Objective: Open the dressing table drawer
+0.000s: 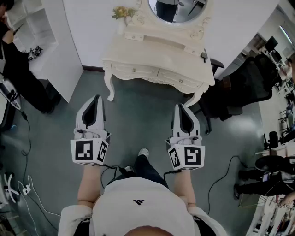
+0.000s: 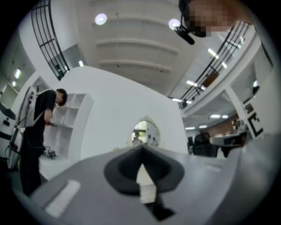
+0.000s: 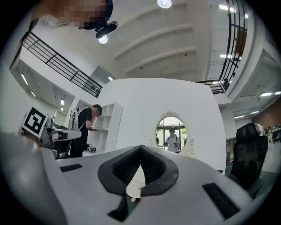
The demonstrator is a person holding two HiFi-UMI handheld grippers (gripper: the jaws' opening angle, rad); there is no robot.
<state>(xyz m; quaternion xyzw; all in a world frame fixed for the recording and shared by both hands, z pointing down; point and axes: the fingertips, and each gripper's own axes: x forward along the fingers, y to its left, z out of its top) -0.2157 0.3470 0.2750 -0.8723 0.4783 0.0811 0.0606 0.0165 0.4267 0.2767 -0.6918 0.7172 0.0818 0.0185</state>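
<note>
The cream dressing table stands ahead against the white wall, with an oval mirror on top. Two drawers with small knobs run along its front, the left drawer and the right drawer, and both look closed. My left gripper and right gripper are held side by side over the grey floor, well short of the table. Both are shut with nothing in them. In the left gripper view the jaw tips of the left gripper meet; in the right gripper view the right gripper points at the mirror.
A person in black stands at a white shelf unit on the left. A black office chair sits right of the table. Cables lie on the floor at the left. A vase of flowers stands on the tabletop.
</note>
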